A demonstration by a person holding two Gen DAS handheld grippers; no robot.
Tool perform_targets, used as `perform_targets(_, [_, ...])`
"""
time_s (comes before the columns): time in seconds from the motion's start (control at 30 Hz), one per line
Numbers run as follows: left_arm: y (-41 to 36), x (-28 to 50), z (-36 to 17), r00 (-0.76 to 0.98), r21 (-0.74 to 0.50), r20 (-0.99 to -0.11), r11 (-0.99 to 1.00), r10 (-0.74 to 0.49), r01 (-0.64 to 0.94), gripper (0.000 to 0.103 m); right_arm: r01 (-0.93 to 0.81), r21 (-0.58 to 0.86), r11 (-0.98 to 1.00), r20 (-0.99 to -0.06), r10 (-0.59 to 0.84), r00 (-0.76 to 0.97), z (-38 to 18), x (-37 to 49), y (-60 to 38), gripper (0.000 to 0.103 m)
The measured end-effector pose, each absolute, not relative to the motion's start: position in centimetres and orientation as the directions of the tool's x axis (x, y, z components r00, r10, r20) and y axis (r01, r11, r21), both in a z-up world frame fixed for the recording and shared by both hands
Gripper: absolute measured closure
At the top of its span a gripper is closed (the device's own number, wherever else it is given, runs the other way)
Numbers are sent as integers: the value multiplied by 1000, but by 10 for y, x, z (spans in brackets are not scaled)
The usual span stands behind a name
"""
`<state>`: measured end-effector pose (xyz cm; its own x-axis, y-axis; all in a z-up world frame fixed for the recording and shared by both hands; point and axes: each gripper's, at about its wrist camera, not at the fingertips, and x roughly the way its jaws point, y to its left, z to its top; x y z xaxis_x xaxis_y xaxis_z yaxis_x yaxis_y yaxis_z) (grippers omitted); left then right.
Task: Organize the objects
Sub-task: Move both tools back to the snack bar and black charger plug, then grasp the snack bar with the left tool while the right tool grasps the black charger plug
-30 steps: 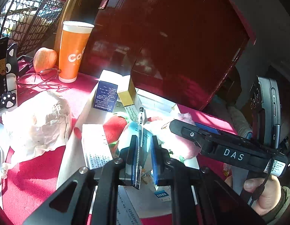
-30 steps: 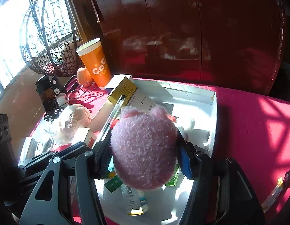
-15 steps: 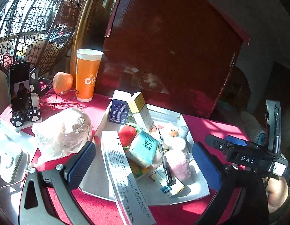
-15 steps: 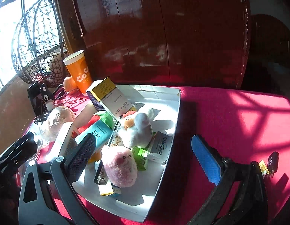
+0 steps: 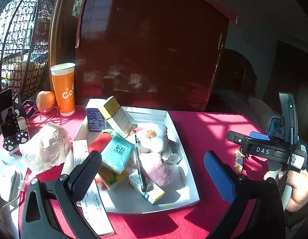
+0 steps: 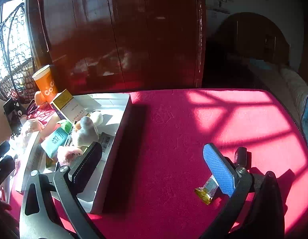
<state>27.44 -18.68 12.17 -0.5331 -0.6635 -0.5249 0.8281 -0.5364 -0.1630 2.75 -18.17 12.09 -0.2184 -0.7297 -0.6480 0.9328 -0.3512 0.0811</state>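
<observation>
Both grippers are now gaping empty, the left gripper (image 5: 152, 176) having dropped the black pen (image 5: 139, 161) and the right gripper (image 6: 154, 169) the fluffy pink plush (image 5: 157, 168) into the white cardboard tray (image 5: 190, 185). The right one is swinging toward a small yellow-ended wrapped sweet (image 6: 205, 190) lying on the red cloth (image 6: 174, 139), probably the next thing to tidy.

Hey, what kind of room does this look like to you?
Probably a lived-in home: a dark red wooden cabinet, a black wicker hanging chair by a sunny window, and a red cloth-covered table with everyday clutter.

left hand-held gripper (image 5: 154, 171): jaws wide | right hand-held gripper (image 6: 154, 171): jaws wide
</observation>
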Motion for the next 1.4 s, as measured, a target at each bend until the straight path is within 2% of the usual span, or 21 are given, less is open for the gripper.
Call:
perform_targets(0.2, [-178, 213, 121, -603, -119, -564, -668, -563, 735, 0, 873, 116, -474, -636, -711, -301, 125, -55, -145, 1])
perform_targets(0.23, [-177, 200, 120, -611, -108, -575, -690, -544, 716, 0, 858, 122, -499, -644, -697, -314, 122, -72, -139, 3])
perform_targets(0.27, [-176, 186, 118, -623, -100, -584, -715, -520, 692, 0, 841, 126, -526, -653, -682, -329, 120, -89, -133, 6])
perform_targets(0.33, [-173, 155, 111, -637, -79, -609, -763, -473, 641, 0, 809, 146, -569, -680, -652, -335, 112, -119, -123, 26])
perform_targets(0.37, [-171, 138, 106, -637, -68, -625, -782, -451, 620, 0, 800, 166, -577, -696, -643, -319, 107, -130, -122, 30])
perform_targets(0.5, [-163, 78, 79, -629, -58, -693, -842, -353, 536, 0, 809, 220, -545, -757, -618, -211, 80, -146, -137, 37])
perform_targets(0.7, [-163, 29, 46, -581, -40, -743, -845, -332, 533, 0, 818, 218, -532, -819, -556, -143, 40, -139, -176, 68])
perform_targets(0.77, [-165, 16, 40, -579, -49, -755, -855, -307, 517, 0, 824, 207, -527, -824, -548, -143, 32, -137, -178, 73])
perform_targets(0.83, [-161, 3, 33, -565, -26, -769, -870, -298, 493, 0, 851, 160, -500, -816, -553, -171, 32, -132, -175, 83])
perform_targets(0.9, [-158, -11, 25, -555, -22, -784, -880, -280, 475, 1, 856, 185, -482, -798, -582, -156, 31, -137, -166, 83])
perform_targets(0.93, [-158, -17, 23, -552, -27, -789, -882, -270, 470, 3, 849, 196, -491, -790, -592, -160, 31, -141, -159, 83])
perform_targets(1.03, [-159, -31, 16, -536, -27, -802, -880, -264, 474, 22, 794, 309, -523, -753, -644, -131, 30, -160, -129, 83])
perform_targets(1.1, [-160, -34, 9, -514, -24, -818, -878, -258, 479, 43, 761, 363, -538, -727, -674, -129, 32, -168, -108, 83])
perform_targets(1.13, [-159, -34, 7, -519, -19, -813, -878, -264, 477, 44, 749, 382, -542, -715, -686, -132, 33, -171, -98, 83])
perform_targets(1.17, [-157, -33, 7, -532, -17, -804, -884, -266, 468, 56, 737, 402, -543, -702, -700, -132, 36, -173, -88, 83])
perform_targets(1.2, [-154, -33, 8, -542, -16, -797, -889, -264, 457, 74, 728, 419, -542, -689, -712, -133, 38, -174, -79, 83])
perform_targets(1.23, [-152, -32, 10, -544, -15, -796, -890, -265, 456, 85, 722, 434, -539, -675, -725, -135, 41, -175, -72, 83])
perform_targets(1.4, [-142, -19, 21, -567, -42, -773, -869, -285, 493, 84, 725, 459, -513, -627, -765, -144, 55, -159, -48, 83])
